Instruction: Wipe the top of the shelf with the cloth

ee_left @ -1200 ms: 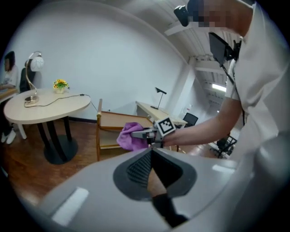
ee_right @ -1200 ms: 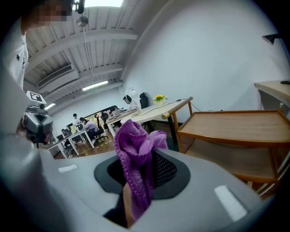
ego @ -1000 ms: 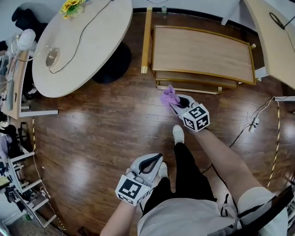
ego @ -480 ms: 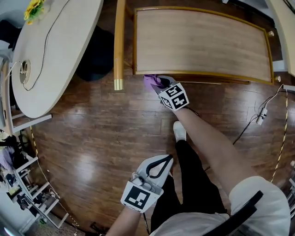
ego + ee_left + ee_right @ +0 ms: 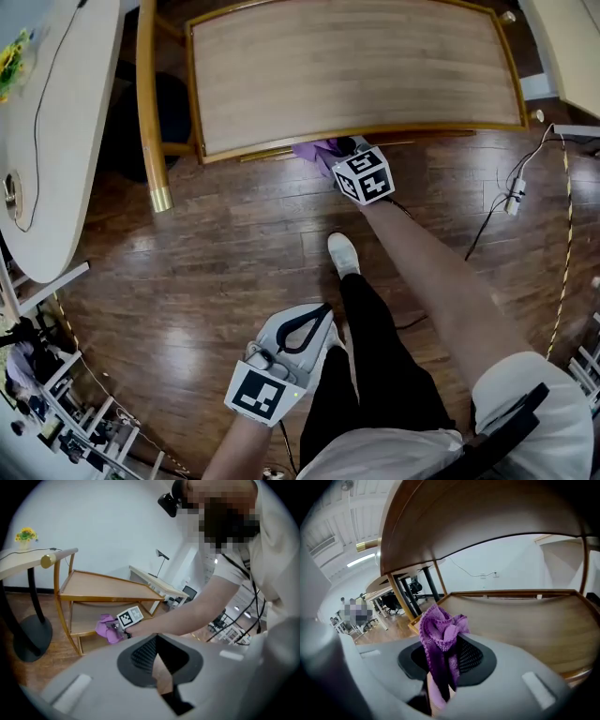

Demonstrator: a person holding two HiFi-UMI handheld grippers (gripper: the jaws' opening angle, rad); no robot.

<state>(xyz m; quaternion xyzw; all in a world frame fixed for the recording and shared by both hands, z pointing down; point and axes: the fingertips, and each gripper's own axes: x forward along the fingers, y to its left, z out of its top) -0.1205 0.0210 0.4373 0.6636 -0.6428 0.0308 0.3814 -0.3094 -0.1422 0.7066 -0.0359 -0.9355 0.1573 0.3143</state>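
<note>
Right tongs (image 5: 332,156) clamp one purple cloth (image 5: 311,150) by one shelf (image 5: 356,66).

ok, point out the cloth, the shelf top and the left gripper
cloth (image 5: 439,651), right gripper view, bunched middle fold.
shelf top (image 5: 356,70), head view, bare wood near the centre.
left gripper (image 5: 322,311), head view, between its fingertips.

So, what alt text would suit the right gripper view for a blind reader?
The right gripper clamps a bunched purple cloth between its jaws, under the wooden shelf's top board and above a lower board. A white wall lies beyond.
</note>
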